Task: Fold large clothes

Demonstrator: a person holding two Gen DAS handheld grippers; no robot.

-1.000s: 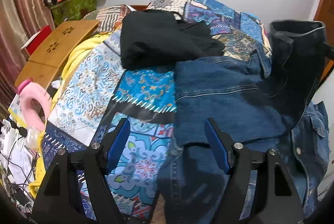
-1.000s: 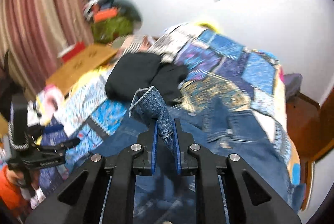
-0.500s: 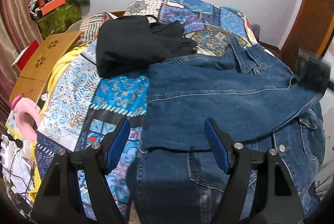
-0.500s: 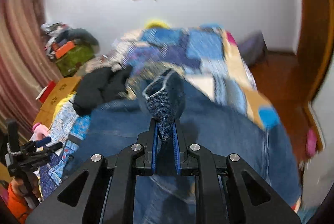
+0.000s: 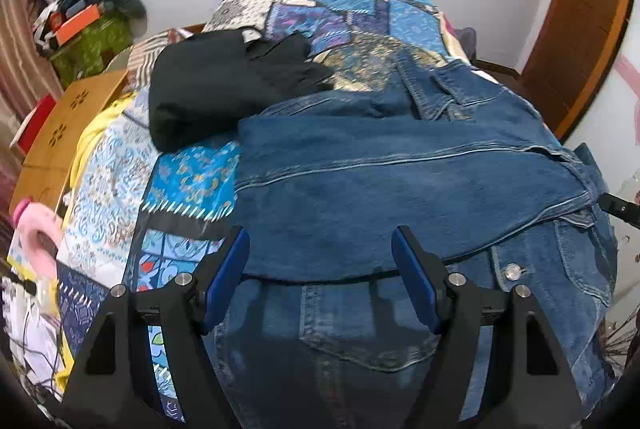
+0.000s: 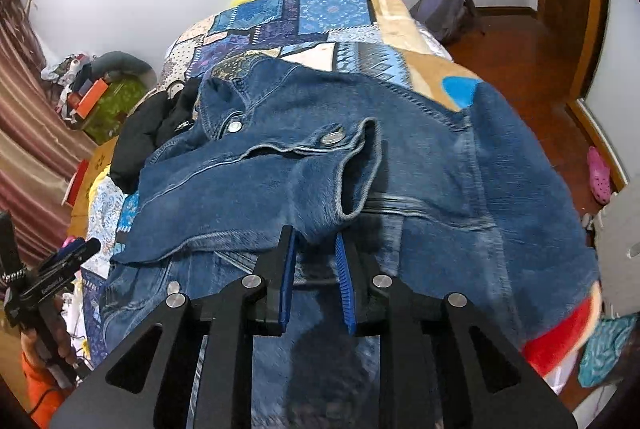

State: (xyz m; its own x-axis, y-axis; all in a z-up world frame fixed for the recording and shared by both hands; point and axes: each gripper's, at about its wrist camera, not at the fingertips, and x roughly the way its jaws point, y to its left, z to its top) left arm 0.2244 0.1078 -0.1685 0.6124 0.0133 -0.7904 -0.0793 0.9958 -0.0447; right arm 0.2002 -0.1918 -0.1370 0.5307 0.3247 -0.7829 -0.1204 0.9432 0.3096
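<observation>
Sleeve cuff of the blue denim jacket (image 6: 360, 165) sits right at the tips of the right gripper (image 6: 316, 261), jaws parted a little, cuff edge just touching or just clear of the blue pads; can't tell which, reads as released or nearly so. Folded blue denim sleeve (image 5: 400, 197) lies across the jacket body, long axis running left-right across both views, cuff end at the jacket's right edge, shoulder end toward the left. Right gripper is the nearer one to the cuff. Left gripper (image 5: 320, 281) hangs wide open over the near left part of the jacket, gripping nothing, sleeve's lower edge just beyond its fingertips. Judgement: sleeve fold looks laid in; next likely the hem or the other side, and the left gripper is better placed for the near edge. Jacket lies spread on a bed under a blue patchwork patterned bedspread (image 5: 192, 181), soft and uneven surface. Farther on, a crumpled black garment (image 5: 224, 89) rests on the bedspread, touching the jacket's far left edge. Left of the bed, a wooden lap table with flower cutouts (image 5: 68, 125); back corner holds a green patterned bag piled with clutter (image 5: 92, 37). White wall behind, wooden door frame (image 5: 580, 29) to the right, reddish wooden floor (image 6: 520, 41) beside the bed.
</observation>
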